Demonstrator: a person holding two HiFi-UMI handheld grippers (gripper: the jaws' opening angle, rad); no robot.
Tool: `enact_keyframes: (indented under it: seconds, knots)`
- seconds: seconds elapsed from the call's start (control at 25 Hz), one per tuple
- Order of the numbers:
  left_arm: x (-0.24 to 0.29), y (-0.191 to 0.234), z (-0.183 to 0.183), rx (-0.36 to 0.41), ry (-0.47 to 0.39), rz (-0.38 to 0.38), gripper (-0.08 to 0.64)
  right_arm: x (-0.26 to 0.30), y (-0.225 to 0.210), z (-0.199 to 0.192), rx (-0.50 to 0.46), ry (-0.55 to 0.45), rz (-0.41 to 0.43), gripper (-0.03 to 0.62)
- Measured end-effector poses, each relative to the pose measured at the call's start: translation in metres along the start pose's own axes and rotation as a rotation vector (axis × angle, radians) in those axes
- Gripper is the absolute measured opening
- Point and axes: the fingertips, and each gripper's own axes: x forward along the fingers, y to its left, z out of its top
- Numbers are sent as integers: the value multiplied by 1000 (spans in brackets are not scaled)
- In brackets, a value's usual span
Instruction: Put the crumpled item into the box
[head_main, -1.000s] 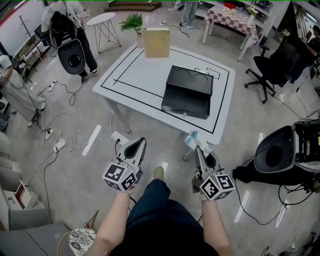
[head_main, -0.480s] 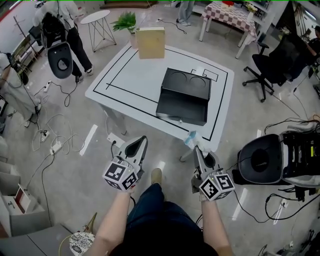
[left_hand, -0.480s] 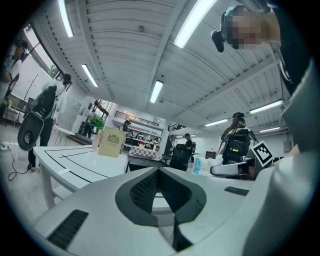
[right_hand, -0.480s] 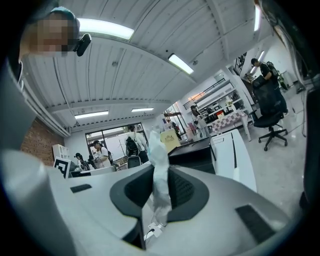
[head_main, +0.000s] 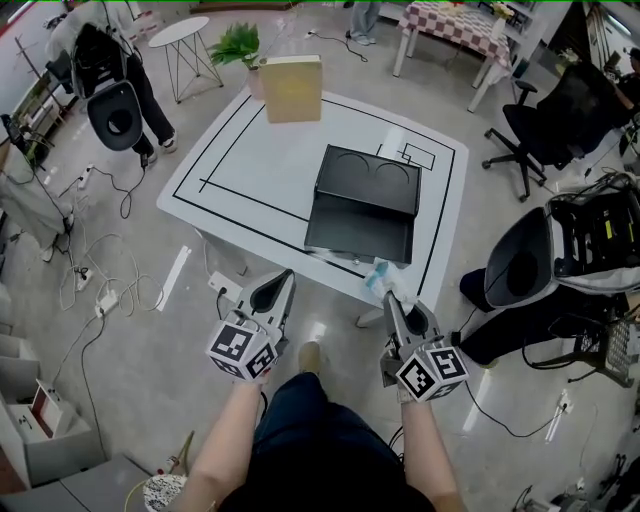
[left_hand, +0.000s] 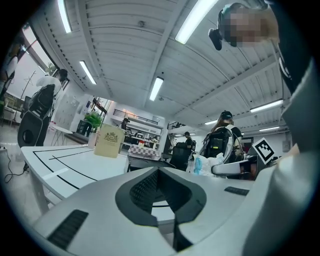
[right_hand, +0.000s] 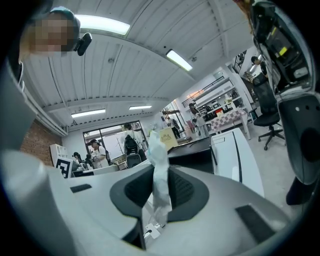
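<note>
No words or numbers can be read. The bag (head_main: 293, 88) at the desk's (head_main: 230, 170) 12 o'clock edge bears a crest with lettering too small to make out. The left cube (head_main: 240, 350) and right cube (head_main: 431, 372) show only black-and-white square markers.

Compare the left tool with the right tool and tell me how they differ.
The right tool is shut on the crumpled pale item; the left tool has its jaws together with nothing between them. In the head view the right tool's tip meets the white table's near edge, by the black box; the left tool's tip shows against the floor. Both carry a marker cube and point toward the table.
</note>
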Motion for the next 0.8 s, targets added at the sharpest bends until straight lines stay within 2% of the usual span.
enact_keyframes:
  seconds: [0.8]
  knots:
    - [68, 53, 3, -4, 28, -36, 2, 81, -18, 17, -61, 86, -29, 60]
